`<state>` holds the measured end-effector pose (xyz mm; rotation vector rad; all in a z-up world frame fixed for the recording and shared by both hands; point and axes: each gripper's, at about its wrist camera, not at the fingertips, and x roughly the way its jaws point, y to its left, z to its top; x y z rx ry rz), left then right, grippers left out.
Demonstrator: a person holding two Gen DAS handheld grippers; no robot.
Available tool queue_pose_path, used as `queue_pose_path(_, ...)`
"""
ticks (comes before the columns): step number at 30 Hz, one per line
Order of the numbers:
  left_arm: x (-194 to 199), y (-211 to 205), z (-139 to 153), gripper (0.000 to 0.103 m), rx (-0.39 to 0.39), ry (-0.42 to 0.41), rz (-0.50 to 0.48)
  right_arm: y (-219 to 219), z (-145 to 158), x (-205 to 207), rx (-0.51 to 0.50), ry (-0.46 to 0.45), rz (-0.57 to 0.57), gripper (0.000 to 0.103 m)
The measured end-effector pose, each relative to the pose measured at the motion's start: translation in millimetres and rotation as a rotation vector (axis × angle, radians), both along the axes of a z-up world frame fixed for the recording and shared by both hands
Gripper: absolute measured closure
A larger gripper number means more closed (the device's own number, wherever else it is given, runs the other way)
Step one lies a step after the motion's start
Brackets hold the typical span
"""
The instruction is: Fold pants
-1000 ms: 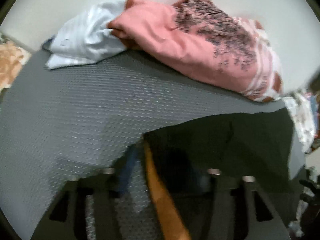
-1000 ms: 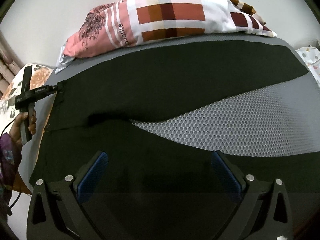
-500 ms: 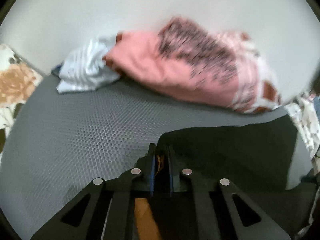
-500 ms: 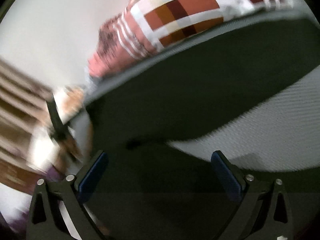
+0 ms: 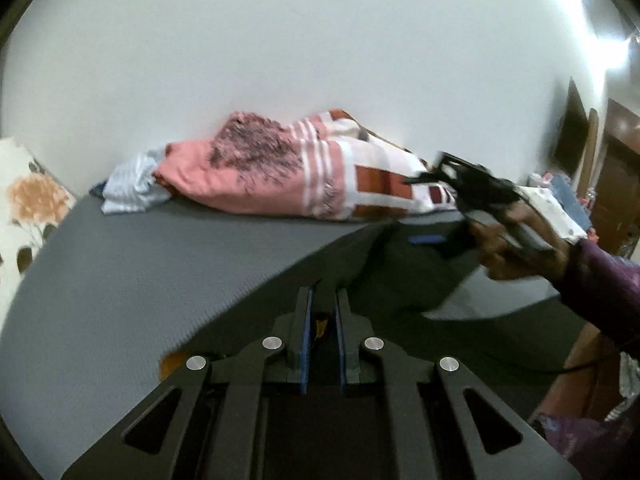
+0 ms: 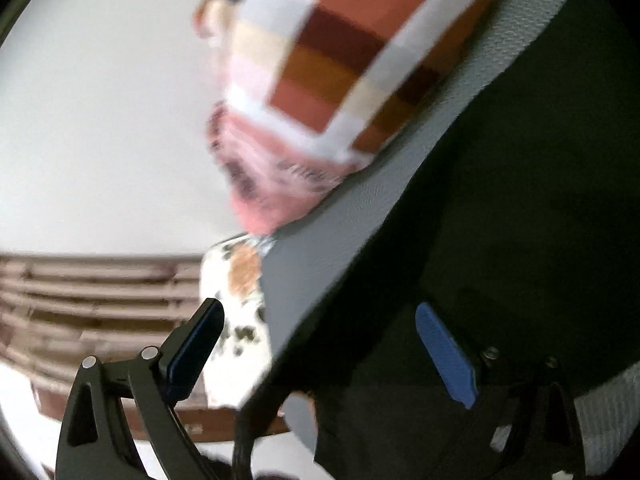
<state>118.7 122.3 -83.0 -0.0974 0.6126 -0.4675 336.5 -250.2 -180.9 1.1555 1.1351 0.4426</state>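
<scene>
The black pants [image 5: 400,276] lie on the grey textured mat [image 5: 140,272]. My left gripper [image 5: 322,300] is shut on the pants' edge, with cloth pinched between its blue pads, and lifts it off the mat. My right gripper [image 6: 320,320] is open, tilted, over the pants [image 6: 500,220] near their edge, with nothing between its blue pads. In the left wrist view the right gripper [image 5: 468,188] and the hand holding it hover over the far side of the pants.
A pink and checked folded blanket [image 5: 304,176] and a pale striped cloth [image 5: 128,188] lie at the back of the mat against the white wall. A floral sheet [image 5: 28,208] is at the left. Wooden furniture [image 6: 80,292] is at the left in the right wrist view.
My left gripper closed on the pants' edge and lifted it, drawing the cloth up. My right gripper stayed open, swung and tilted to the left over the pants.
</scene>
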Motion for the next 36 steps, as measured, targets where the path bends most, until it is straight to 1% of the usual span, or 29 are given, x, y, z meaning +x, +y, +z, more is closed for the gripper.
queue_pose_path(1, -6, -3, -2, 0.093, -0.004, 0.009, -0.004, 0, -5, 7, -0.008, 0.014, -0.008, 0.008)
queue_pose_path(2, -10, -5, -3, 0.093, -0.005, 0.014, -0.006, 0, -7, 11, -0.020, 0.022, -0.003, 0.019)
queue_pose_path(3, -12, -6, -5, 0.093, -0.006, 0.022, -0.004, 2, -12, 16, -0.054, 0.038, 0.004, 0.028)
queue_pose_path(4, -12, -5, -7, 0.093, -0.012, 0.036, -0.001, 3, -18, 22, -0.082, 0.056, 0.020, 0.047)
queue_pose_path(5, -12, -4, -10, 0.093, -0.016, 0.047, 0.005, 6, -28, 27, -0.105, 0.081, 0.044, 0.072)
queue_pose_path(6, -12, -1, -12, 0.093, -0.025, 0.065, 0.014, 6, -31, 28, -0.123, 0.095, 0.050, 0.085)
queue_pose_path(7, -10, 2, -14, 0.093, -0.032, 0.080, 0.020, 7, -33, 27, -0.157, 0.102, 0.056, 0.094)
queue_pose_path(9, -12, 9, -15, 0.093, -0.038, 0.096, 0.043, 11, -23, 16, -0.213, 0.042, 0.063, 0.096)
queue_pose_path(11, -13, 21, -14, 0.093, -0.040, 0.105, 0.076, 13, -4, -9, -0.256, -0.047, 0.058, 0.096)
queue_pose_path(13, -16, 33, -13, 0.093, -0.047, 0.113, 0.102, 16, 13, -41, -0.267, -0.112, 0.048, 0.097)
queue_pose_path(14, -18, 38, -12, 0.093, -0.050, 0.120, 0.111, 18, 18, -56, -0.270, -0.127, 0.050, 0.097)
queue_pose_path(16, -23, 47, -13, 0.093, -0.046, 0.139, 0.130, 22, 28, -100, -0.261, -0.150, 0.052, 0.097)
queue_pose_path(17, -26, 50, -13, 0.093, -0.042, 0.144, 0.134, 25, 29, -122, -0.253, -0.144, 0.055, 0.097)
queue_pose_path(18, -31, 51, -14, 0.093, -0.034, 0.151, 0.135, 24, 28, -134, -0.248, -0.135, 0.058, 0.097)
queue_pose_path(20, -43, 52, -16, 0.093, -0.003, 0.164, 0.131, 28, 20, -176, -0.229, -0.105, 0.054, 0.097)
queue_pose_path(22, -54, 53, -20, 0.093, 0.012, 0.179, 0.125, 25, 9, -205, -0.219, -0.075, 0.058, 0.097)
queue_pose_path(24, -63, 55, -25, 0.093, 0.033, 0.202, 0.122, 31, -2, -230, -0.218, -0.053, 0.058, 0.097)
queue_pose_path(29, -84, 56, -44, 0.092, 0.072, 0.251, 0.125, 35, -27, -259, -0.190, 0.009, 0.067, 0.097)
queue_pose_path(31, -90, 56, -48, 0.092, 0.085, 0.260, 0.123, 36, -34, -272, -0.205, 0.028, 0.094, 0.097)
queue_pose_path(34, -99, 56, -56, 0.092, 0.096, 0.279, 0.122, 38, -48, -280, -0.207, 0.066, 0.113, 0.097)
queue_pose_path(36, -102, 55, -57, 0.092, 0.104, 0.278, 0.125, 39, -52, -282, -0.203, 0.078, 0.114, 0.097)
